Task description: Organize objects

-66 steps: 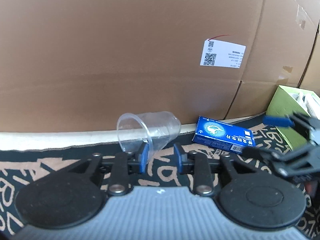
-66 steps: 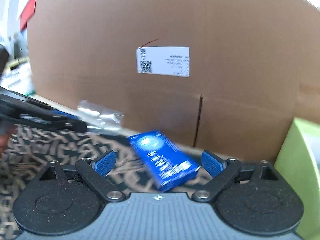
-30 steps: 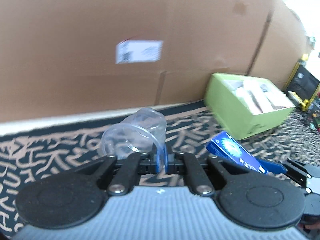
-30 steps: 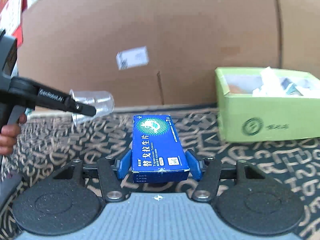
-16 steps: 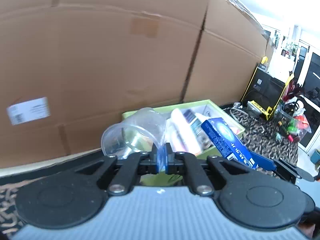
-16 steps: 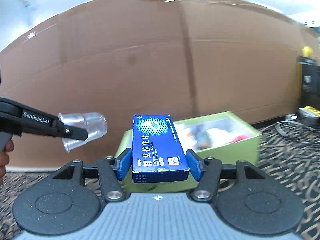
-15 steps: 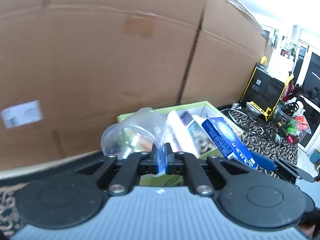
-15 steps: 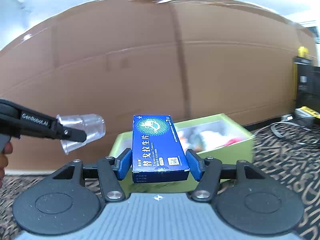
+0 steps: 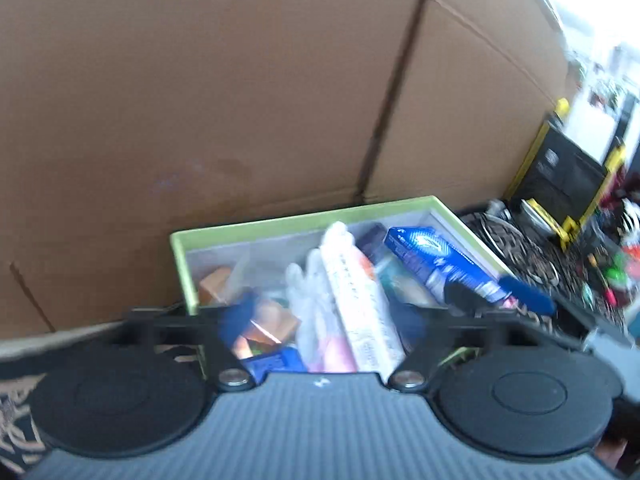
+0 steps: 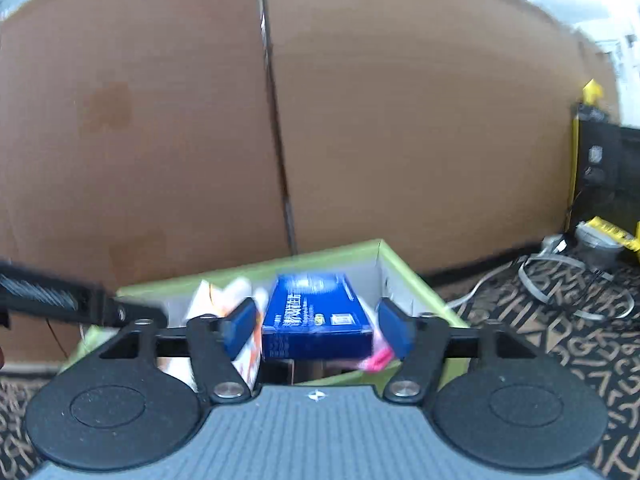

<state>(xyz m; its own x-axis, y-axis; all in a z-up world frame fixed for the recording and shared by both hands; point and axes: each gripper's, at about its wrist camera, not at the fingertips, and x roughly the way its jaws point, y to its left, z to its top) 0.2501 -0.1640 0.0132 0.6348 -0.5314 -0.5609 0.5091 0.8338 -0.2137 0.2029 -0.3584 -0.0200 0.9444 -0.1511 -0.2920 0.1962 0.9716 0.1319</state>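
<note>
A green box (image 9: 304, 218) full of mixed items sits against the cardboard wall; it also shows in the right wrist view (image 10: 344, 254). My left gripper (image 9: 328, 326) is open above the box, with nothing between its blurred fingers. The clear plastic cup is not distinguishable among the contents. My right gripper (image 10: 316, 326) is open, its blue pads apart from the blue medicine box (image 10: 316, 314), which lies tilted over the green box. The blue box also shows in the left wrist view (image 9: 436, 264), with the right gripper (image 9: 500, 296) beside it.
A tall cardboard wall (image 9: 240, 100) stands right behind the green box. The patterned cloth (image 10: 560, 320) carries a coiled grey cable (image 10: 572, 276) to the right. A black and yellow case (image 9: 560, 180) and small coloured items stand at the far right.
Both grippers have opened over the green box. The cup has left my left gripper. The blue medicine box is released from my right gripper and drops toward the box.
</note>
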